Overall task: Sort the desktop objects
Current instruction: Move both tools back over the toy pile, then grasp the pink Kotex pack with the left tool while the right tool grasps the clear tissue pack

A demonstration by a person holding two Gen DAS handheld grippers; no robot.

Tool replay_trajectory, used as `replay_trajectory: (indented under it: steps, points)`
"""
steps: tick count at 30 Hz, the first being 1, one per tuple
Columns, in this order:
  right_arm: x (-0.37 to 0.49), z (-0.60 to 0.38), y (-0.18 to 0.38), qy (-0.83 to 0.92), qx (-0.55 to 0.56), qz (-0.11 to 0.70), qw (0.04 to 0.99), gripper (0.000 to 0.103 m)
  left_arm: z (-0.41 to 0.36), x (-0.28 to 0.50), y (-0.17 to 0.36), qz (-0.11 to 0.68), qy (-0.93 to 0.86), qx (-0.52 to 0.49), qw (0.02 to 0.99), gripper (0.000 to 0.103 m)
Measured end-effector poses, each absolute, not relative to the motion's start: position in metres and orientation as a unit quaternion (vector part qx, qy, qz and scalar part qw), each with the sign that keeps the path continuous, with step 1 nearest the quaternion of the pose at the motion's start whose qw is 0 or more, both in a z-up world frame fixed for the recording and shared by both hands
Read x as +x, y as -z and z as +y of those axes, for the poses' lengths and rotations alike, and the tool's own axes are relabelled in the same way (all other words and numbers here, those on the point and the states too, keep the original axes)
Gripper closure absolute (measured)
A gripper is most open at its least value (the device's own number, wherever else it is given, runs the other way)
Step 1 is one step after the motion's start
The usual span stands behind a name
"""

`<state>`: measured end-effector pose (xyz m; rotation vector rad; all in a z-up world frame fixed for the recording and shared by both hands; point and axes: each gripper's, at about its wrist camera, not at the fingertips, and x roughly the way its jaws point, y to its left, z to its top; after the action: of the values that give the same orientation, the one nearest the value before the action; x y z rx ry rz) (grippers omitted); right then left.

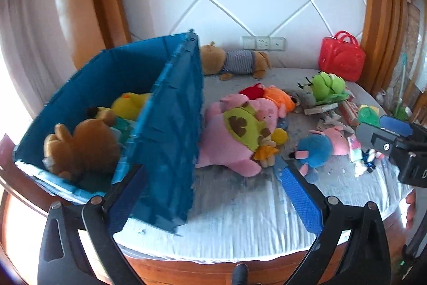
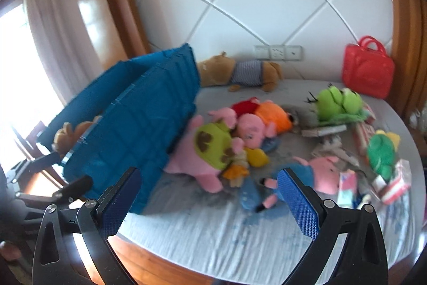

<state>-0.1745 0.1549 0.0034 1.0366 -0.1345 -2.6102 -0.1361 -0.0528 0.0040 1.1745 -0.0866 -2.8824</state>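
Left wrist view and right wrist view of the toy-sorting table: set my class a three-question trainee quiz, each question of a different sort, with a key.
1. True or false: the blue bin already has a brown teddy inside it.
2. Multiple choice: the red case stands
A. inside the bin
B. at the far right, by the wall
C. between the right gripper's fingers
3. Fill in: the striped-shirt plush lies at the back of the table, just below the wall ______.

Key
1. True.
2. B.
3. Sockets.

Both the left gripper and the right gripper are open and hold nothing.
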Motion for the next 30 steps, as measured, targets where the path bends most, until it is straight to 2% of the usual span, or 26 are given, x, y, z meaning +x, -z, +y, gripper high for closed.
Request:
replay_trajectory:
  steps: [19,30]
  points:
    - [-0.234,0.23,0.063,0.903,0.408,-0.121,0.061,0.001,-0.02,-0.237,0.066,-0.023,0.905,0.424,-0.03,0.0]
    - [-0.244,0.329,0.101,0.891,0.434,-0.129,-0.041,0.001,0.039,-0.286,0.115,-0.034,0.881,0.468,-0.061,0.0]
